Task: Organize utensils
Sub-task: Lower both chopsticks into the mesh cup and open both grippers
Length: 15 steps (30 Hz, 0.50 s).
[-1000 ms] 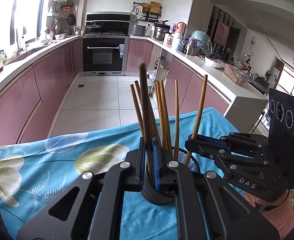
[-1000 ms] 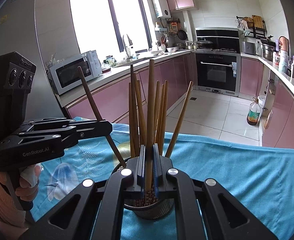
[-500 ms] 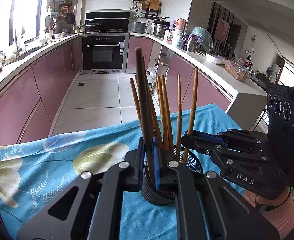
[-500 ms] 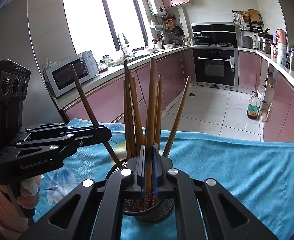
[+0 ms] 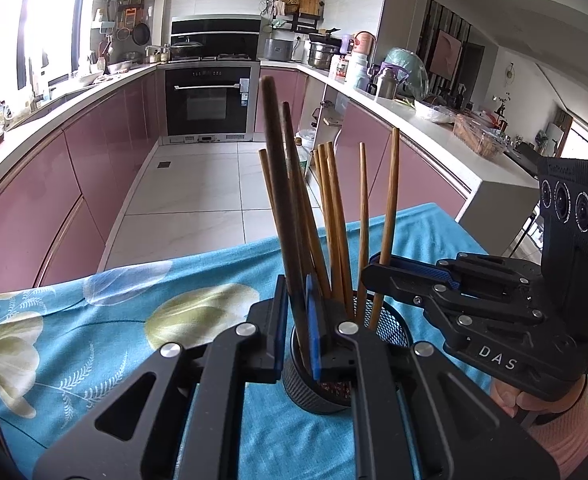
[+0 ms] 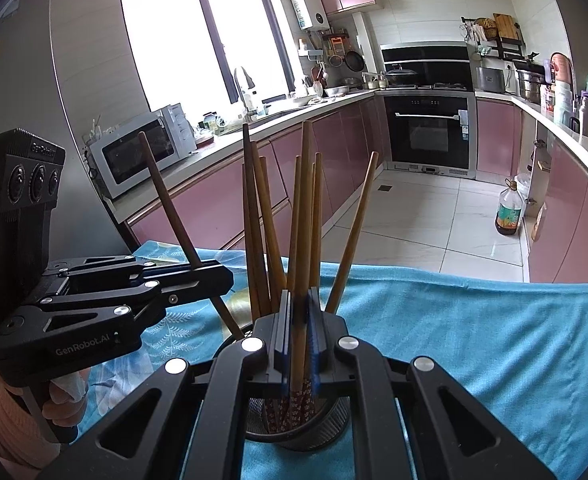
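A blue flowered cloth (image 5: 106,320) covers the surface before me. Beyond it I see white floor tiles (image 5: 198,196) between runs of pink cabinets (image 5: 26,208). A black built-in oven (image 6: 430,128) sits at the far end. A white microwave (image 6: 134,152) stands on the counter under the bright window (image 6: 198,40). An oil bottle (image 6: 509,208) stands on the floor beside the cabinets.

A home kitchen. Pink cabinets (image 6: 334,148) run along both sides of a white tiled floor (image 6: 426,216). A built-in oven (image 6: 430,132) stands at the far end, centre right of the frame, a microwave (image 6: 134,156) at left under a window (image 6: 198,44). Pans (image 6: 354,60) hang near a wall boiler (image 6: 308,4); an oil bottle (image 6: 508,210) sits on the floor at right.
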Tool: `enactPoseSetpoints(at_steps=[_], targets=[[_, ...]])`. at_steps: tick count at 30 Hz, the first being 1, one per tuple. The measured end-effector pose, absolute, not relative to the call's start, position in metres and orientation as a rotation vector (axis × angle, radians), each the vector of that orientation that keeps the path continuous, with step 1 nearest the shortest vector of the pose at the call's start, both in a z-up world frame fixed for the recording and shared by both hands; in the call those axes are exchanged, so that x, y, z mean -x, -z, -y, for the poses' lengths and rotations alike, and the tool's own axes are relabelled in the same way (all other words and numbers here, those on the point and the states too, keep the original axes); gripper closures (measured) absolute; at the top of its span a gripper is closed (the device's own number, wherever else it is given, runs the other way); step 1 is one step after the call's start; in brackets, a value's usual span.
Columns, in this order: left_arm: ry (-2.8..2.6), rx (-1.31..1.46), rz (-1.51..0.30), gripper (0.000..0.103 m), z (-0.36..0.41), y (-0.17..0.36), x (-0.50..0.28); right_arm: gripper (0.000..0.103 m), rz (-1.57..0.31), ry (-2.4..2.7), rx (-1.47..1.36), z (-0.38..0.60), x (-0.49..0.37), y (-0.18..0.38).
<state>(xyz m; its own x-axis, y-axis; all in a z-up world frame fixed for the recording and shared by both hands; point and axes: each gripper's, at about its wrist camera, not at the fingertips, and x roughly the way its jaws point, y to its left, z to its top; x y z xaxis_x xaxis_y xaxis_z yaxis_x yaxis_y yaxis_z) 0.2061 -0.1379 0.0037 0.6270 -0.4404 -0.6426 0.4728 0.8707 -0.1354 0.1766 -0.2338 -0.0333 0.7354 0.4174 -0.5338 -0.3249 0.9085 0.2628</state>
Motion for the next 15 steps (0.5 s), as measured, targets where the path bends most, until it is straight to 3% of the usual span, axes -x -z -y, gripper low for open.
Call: enactPoseSetpoints(at_steps=[10,15], targets=[[0.525,-0.045,-0.726,0.094,0.1378,-0.0004,-0.2095,0.095,-0.619,-0.404,-0.167,0.2321,-0.1795,0.0322],[0.527,-0.040,-0.716,0.088,0.1368,0.0013,-0.2077,0.097,-0.605,-0.399,-0.174,0.2350,-0.1780,0.0293]])
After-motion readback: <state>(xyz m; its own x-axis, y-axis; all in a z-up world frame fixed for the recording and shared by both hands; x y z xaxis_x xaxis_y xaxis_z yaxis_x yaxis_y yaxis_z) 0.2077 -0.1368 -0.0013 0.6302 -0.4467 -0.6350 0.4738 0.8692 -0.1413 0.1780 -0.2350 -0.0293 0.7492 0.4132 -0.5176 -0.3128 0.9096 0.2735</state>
